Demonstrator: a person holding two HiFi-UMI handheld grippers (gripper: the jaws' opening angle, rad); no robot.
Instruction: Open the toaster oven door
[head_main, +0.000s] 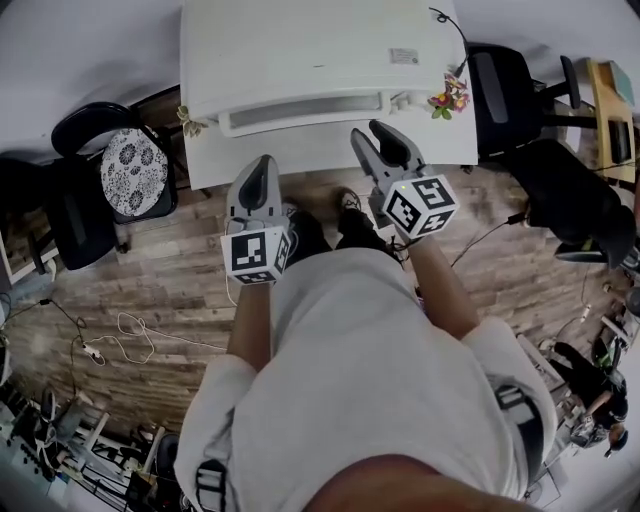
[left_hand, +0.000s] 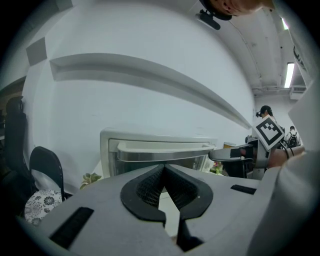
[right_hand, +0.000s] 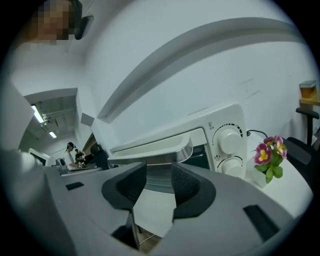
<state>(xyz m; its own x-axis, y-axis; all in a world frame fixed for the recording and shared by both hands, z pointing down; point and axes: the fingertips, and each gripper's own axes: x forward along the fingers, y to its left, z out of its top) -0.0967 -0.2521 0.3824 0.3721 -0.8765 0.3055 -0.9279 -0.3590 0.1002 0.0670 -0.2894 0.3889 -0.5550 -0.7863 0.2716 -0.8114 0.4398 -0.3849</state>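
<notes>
Two claws hang in front of the toaster oven (head_main: 320, 60), which sits on the white table (head_main: 440, 150) against the wall, its door closed and the long handle (right_hand: 155, 150) running across the top of the door toward us. Our left claw (left_hand: 163, 169) has its tips pressed together with nothing between them, and it waits off the left half of the oven, apart from it. Our right claw (right_hand: 159, 172) stands with its jaws well apart and empty, lined up on the handle but not touching it. We judge the reach for the handle to be the step in hand, with all of the opening still to do. If we close too soon, the jaws may catch only the lip of the handle and slip off as we pull. Nothing steadies the oven, so a pull straight outward, instead of down along the hinge's swing, could drag it toward the table edge. The flower pot (right_hand: 267, 155) just right of the knobs (right_hand: 229, 141) could be knocked if our right claw drifts sideways
</notes>
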